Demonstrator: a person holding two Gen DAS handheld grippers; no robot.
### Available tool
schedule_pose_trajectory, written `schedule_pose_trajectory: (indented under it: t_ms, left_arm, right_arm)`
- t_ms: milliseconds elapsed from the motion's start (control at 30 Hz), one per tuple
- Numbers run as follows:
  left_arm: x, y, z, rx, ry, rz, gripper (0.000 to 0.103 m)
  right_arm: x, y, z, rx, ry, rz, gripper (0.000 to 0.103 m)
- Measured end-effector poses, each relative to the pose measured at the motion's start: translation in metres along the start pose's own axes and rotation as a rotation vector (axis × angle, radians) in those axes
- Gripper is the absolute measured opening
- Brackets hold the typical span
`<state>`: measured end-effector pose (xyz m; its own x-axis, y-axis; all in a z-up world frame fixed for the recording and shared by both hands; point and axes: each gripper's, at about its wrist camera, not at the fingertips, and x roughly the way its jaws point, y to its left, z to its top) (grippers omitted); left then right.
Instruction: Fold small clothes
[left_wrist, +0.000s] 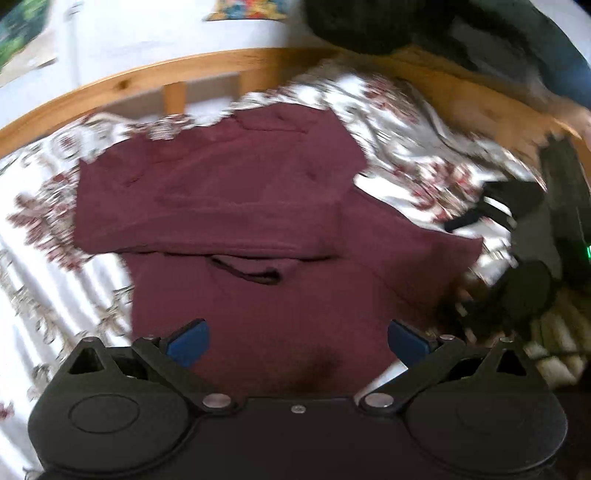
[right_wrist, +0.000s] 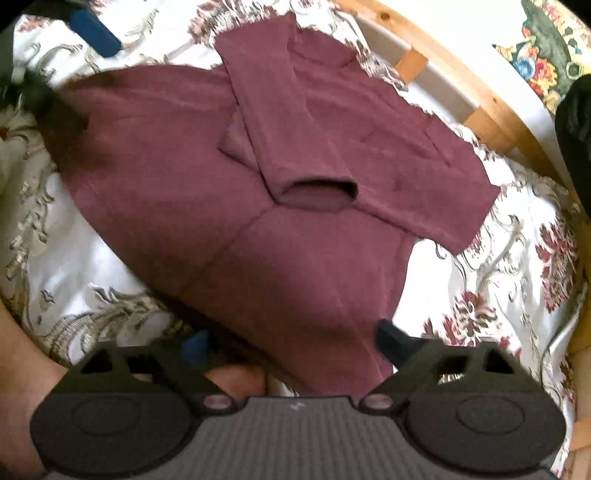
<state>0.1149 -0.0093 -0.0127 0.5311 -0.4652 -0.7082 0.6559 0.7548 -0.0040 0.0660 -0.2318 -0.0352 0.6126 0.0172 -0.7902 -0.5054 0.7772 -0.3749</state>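
Note:
A maroon long-sleeved top (left_wrist: 236, 192) lies on a floral bedspread (left_wrist: 40, 206). One sleeve is folded across its body, cuff opening (right_wrist: 317, 192) facing the right wrist camera. My left gripper (left_wrist: 297, 341) is open, its blue-padded fingers (left_wrist: 188, 341) spread wide just above the garment's near edge. My right gripper (right_wrist: 295, 341) is open over another edge of the same top (right_wrist: 221, 158); its left finger is half hidden by cloth. The right gripper also shows at the right edge of the left wrist view (left_wrist: 495, 206), and a blue finger of the left gripper (right_wrist: 96, 31) shows top left in the right wrist view.
A wooden bed frame (left_wrist: 207, 70) with slats curves behind the bedspread, also in the right wrist view (right_wrist: 476, 92). A colourful patterned item (right_wrist: 546, 55) lies beyond it. A dark garment (left_wrist: 369, 26) hangs at the top. The person's arm (right_wrist: 22, 376) is at lower left.

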Motion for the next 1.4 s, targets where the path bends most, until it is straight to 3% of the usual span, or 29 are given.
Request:
schedule_pose_trajectory:
  t_ms: [33,133,200,367,467,600,733,867,1000,1167,1333,1400]
  left_arm:
    - [0.002,-0.005,0.0,0.027,0.01,-0.01,0.102]
    - [0.008,-0.021,-0.003,0.115,0.047,-0.043,0.102]
    - [0.012,-0.031,-0.005,0.174,0.066,-0.053,0.102]
    - [0.034,-0.055,-0.013,0.314,0.172,0.034,0.097]
    - [0.049,-0.056,-0.016,0.319,0.243,0.118,0.09]
    - [0.05,-0.037,-0.011,0.204,0.249,0.172,0.077]
    - [0.04,-0.008,-0.005,0.013,0.203,0.171,0.052]
    - [0.027,0.01,-0.001,-0.106,0.133,0.171,0.031]
    - [0.022,0.017,-0.001,-0.154,0.106,0.162,0.03]
    - [0.027,0.008,-0.001,-0.104,0.13,0.167,0.03]
    - [0.047,0.007,-0.008,-0.069,0.27,0.195,0.044]
    - [0.051,0.007,-0.009,-0.06,0.302,0.209,0.043]
  right_arm:
    - [-0.002,0.0,0.0,0.002,-0.019,0.014,0.052]
    - [-0.011,-0.003,0.0,0.026,-0.069,0.075,0.023]
    - [-0.019,-0.009,0.0,0.071,-0.122,0.116,0.015]
    - [-0.033,-0.035,-0.002,0.229,-0.23,0.211,0.012]
    - [-0.033,-0.05,-0.004,0.301,-0.263,0.255,0.012]
    - [-0.034,-0.059,-0.008,0.348,-0.275,0.279,0.012]
    - [-0.031,-0.063,-0.009,0.366,-0.272,0.286,0.012]
    - [-0.029,-0.063,-0.01,0.384,-0.259,0.287,0.012]
    - [-0.028,-0.066,-0.011,0.413,-0.261,0.297,0.012]
    - [-0.028,-0.069,-0.013,0.436,-0.268,0.297,0.012]
    - [-0.029,-0.07,-0.013,0.442,-0.275,0.279,0.012]
    - [-0.028,-0.068,-0.012,0.43,-0.259,0.267,0.014]
